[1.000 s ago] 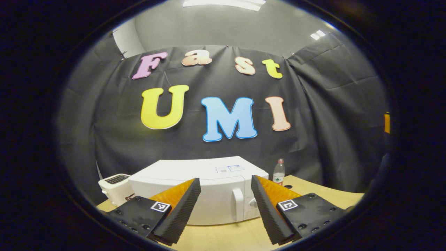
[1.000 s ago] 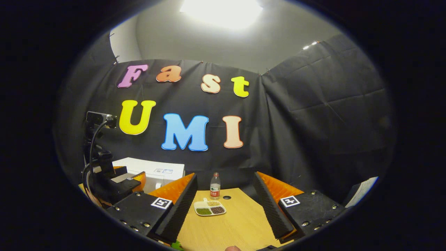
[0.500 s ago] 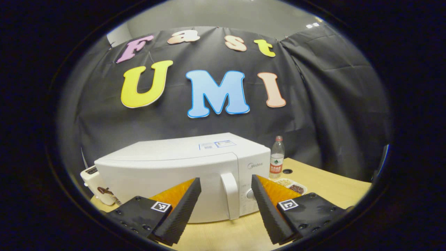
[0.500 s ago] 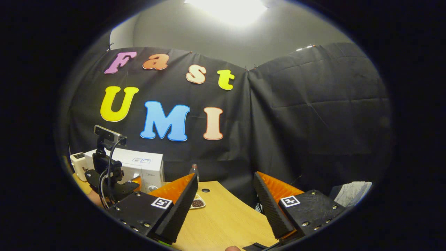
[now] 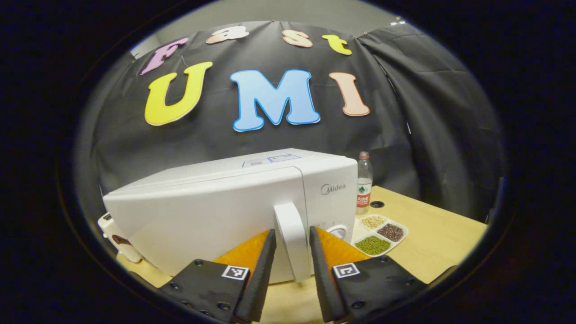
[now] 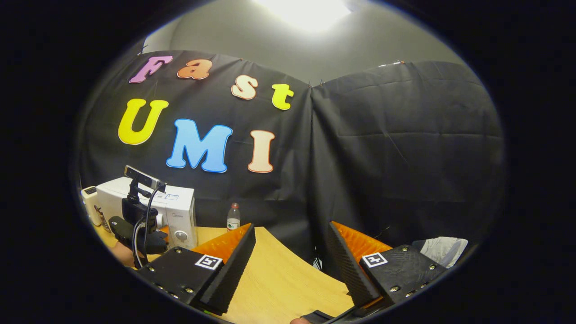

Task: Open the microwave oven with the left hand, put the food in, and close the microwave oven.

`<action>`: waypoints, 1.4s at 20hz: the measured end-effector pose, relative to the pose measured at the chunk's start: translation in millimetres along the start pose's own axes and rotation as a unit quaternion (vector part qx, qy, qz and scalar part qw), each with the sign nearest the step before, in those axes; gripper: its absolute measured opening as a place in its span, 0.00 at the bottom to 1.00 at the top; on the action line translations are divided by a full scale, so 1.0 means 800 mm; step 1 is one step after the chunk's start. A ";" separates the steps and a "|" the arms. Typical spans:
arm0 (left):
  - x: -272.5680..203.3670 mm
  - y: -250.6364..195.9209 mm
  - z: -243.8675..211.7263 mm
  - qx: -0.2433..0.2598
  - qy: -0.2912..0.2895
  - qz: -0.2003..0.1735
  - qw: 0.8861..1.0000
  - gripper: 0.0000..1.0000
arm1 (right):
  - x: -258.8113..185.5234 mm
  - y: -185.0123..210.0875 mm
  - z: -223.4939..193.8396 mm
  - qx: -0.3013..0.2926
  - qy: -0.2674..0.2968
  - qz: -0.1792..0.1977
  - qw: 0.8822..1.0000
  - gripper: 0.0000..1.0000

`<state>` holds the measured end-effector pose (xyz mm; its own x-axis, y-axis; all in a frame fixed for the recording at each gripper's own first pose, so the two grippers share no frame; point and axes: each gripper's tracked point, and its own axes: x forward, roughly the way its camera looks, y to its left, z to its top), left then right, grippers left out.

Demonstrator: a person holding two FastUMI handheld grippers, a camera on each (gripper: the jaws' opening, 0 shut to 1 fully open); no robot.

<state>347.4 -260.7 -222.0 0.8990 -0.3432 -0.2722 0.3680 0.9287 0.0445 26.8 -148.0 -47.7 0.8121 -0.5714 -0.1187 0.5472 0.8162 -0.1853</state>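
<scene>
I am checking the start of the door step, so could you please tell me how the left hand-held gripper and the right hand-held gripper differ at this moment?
The left hand-held gripper has its fingers narrowed around the microwave's door handle; the right hand-held gripper is spread wide with nothing between its fingers. The left is up against the microwave; the right hangs over bare table, away from it. Whether the left's fingers press the handle is unclear. Neither holds the food tray.

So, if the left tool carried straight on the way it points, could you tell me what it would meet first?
The left tool would most likely meet the microwave's door handle, which already sits between its fingers, then the closed door behind it.
</scene>
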 end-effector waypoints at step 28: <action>-0.124 -0.003 -0.022 -0.044 0.029 0.000 0.999 0.08 | -0.013 0.026 0.018 0.014 -0.036 0.132 0.991 0.97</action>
<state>253.4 -226.3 -211.9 0.8825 -0.3370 -0.3279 0.3434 0.9383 -0.0402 32.7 -123.7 -36.5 0.9394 -0.3311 -0.0892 0.3186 0.9389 -0.1301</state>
